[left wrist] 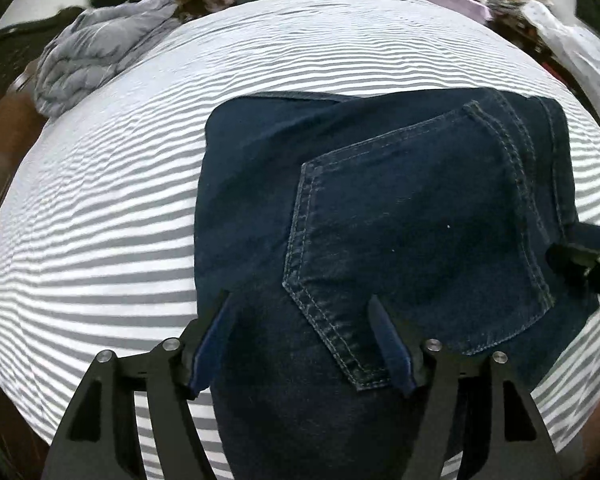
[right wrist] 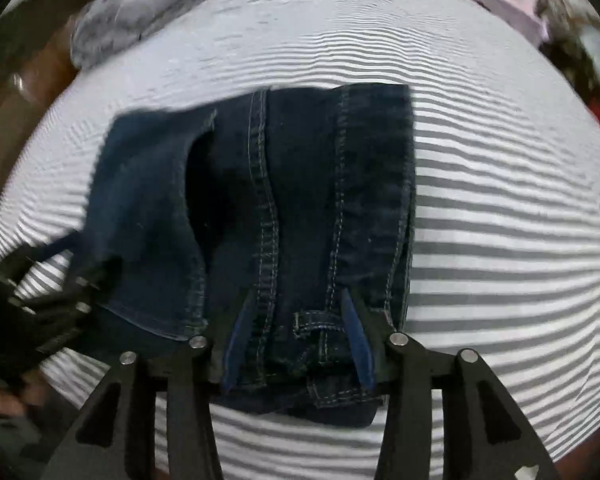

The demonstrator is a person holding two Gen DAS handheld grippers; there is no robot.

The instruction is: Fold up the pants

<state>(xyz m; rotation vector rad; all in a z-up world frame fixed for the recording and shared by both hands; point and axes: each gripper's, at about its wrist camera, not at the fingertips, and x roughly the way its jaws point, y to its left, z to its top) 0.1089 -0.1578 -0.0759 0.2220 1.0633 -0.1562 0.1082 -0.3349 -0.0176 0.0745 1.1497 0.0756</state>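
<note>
A: Status? Where are the jeans [left wrist: 380, 208]?

B: Folded into a compact dark block on the striped bed sheet [left wrist: 100, 220], centre to right of the left wrist view, back pocket [left wrist: 420, 248] facing up. In the right wrist view they fill the centre, waistband end and belt loop [right wrist: 316, 318] low in the frame.

A: Grippers?

B: Left gripper [left wrist: 300, 344] is spread wide, nothing held, hovering at the fold's near edge, bottom centre. Right gripper [right wrist: 296, 344] also spread, fingers either side of the waistband seam; can't tell if the pads touch denim. No clamp visible.

A: Looks nearly done then.

B: My read too, a last fold or a tidy. Advice: pinch all layers at both near corners together, lift evenly, keep the edges stacked. Thick denim will likely spring open, so press flat before letting go.

A: Clutter?

B: Grey quilt [left wrist: 96, 52] upper left, well apart.
</note>
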